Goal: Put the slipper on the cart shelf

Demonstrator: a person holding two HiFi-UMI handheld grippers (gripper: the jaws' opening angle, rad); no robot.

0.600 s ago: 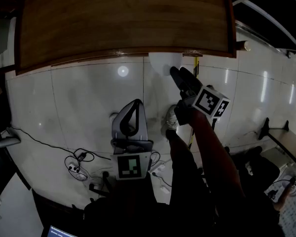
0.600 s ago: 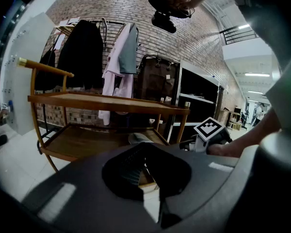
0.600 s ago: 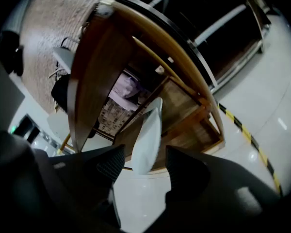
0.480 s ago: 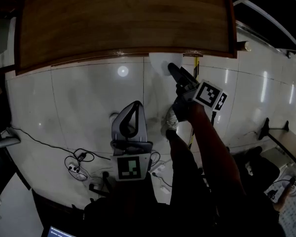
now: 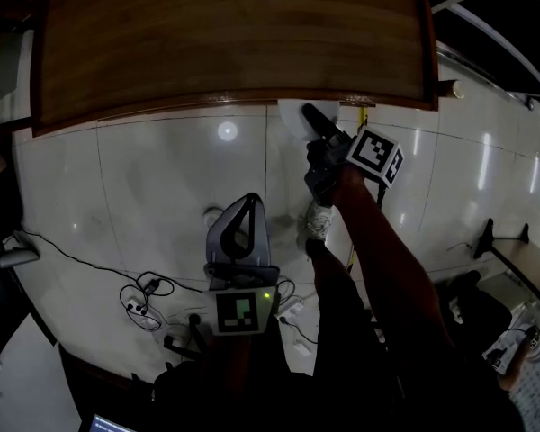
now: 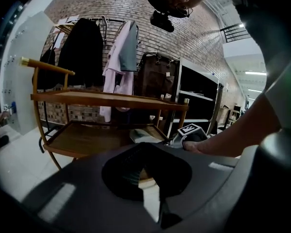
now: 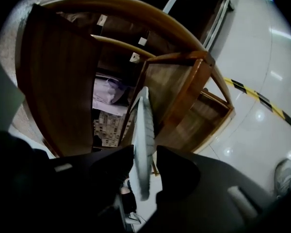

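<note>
Placement, head view: right gripper (image 5: 313, 122) holds the slipper (image 5: 291, 115) at the cart (image 5: 225, 34) edge; left gripper (image 5: 248, 201) idle. Left gripper view: jaws together, empty. Right gripper view: jaws clamp slipper edge-on; next I'd lay it flat on the shelf (image 7: 206, 115), then release.

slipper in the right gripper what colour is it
Pale grey-white; the slipper shows best in the right gripper view.

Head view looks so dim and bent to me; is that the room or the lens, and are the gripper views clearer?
Head view: underexposed, one bright glare spot on the floor tiles, the cart bowed by the wide lens. Left gripper view: brighter, brick wall curving. Right gripper view: black corners, the slipper blurred close to the lens.
</note>
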